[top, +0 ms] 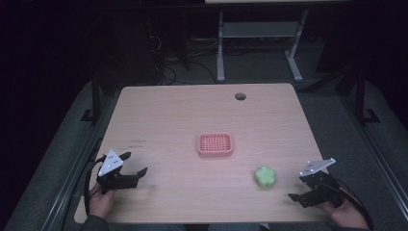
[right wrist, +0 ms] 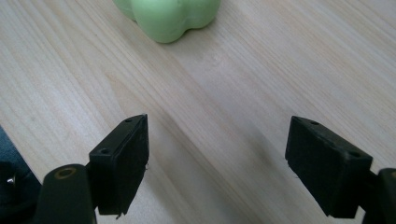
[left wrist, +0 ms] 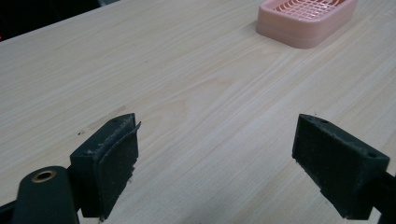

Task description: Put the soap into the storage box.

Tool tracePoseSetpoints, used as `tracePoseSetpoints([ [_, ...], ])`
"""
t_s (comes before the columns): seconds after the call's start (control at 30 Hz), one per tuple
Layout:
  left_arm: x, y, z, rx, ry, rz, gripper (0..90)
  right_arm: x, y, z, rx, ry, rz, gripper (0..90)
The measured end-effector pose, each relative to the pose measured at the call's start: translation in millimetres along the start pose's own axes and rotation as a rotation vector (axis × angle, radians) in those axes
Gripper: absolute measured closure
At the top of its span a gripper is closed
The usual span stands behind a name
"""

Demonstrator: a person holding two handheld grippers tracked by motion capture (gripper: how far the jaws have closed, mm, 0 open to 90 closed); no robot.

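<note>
The left tongs [top: 133, 164] are held wide open and empty over the bench [top: 168, 110] near its left edge. A pink slotted tray [top: 215, 144] sits mid-bench. A green lobed block [top: 265, 176] lies just beside the right tongs [top: 299, 191], likewise spread open and empty.

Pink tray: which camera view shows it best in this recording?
The high view: the whole pink tray lies mid-table with its grid floor and rim fully visible. The left gripper view catches just part of it, cut off at the top edge. The right gripper view looks at the green lobed object instead.
</note>
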State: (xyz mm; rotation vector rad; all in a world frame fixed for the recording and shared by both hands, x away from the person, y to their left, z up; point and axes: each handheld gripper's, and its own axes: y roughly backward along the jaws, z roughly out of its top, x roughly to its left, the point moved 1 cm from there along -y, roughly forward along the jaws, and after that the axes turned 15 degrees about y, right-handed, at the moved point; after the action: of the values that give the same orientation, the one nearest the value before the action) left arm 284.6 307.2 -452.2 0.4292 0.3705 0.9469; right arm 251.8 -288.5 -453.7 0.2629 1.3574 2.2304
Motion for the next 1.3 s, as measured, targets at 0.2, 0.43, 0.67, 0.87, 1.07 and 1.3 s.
tracePoseSetpoints([
  [0.2, -0.4, 0.6, -1.9, 0.000, 0.014, -0.004, 14.1, 1.4, -2.1, 6.4, 0.007, 0.006, 0.007, 20.9],
  [0.43, -0.2, 2.9, -2.2, -0.011, 0.019, 0.005, 14.1, 3.4, 0.5, 22.2, 0.017, 0.044, 0.008, 20.4],
  [0.67, -0.1, 2.1, -2.5, -0.006, 0.021, 0.010, 14.2, 3.0, -0.6, 36.9, 0.037, 0.086, 0.022, 20.0],
  [0.87, 0.1, 3.8, -1.6, -0.014, 0.017, 0.010, 14.1, 3.0, 1.7, 54.9, 0.061, 0.119, 0.025, 19.7],
  [1.07, 0.9, 5.0, -1.6, -0.009, 0.012, 0.012, 14.1, 3.6, -0.6, 70.7, 0.090, 0.160, 0.026, 19.6],
  [1.3, -0.5, 4.1, -2.0, -0.013, 0.023, 0.007, 14.1, 4.1, -7.4, 82.8, 0.105, 0.194, 0.041, 19.6],
])
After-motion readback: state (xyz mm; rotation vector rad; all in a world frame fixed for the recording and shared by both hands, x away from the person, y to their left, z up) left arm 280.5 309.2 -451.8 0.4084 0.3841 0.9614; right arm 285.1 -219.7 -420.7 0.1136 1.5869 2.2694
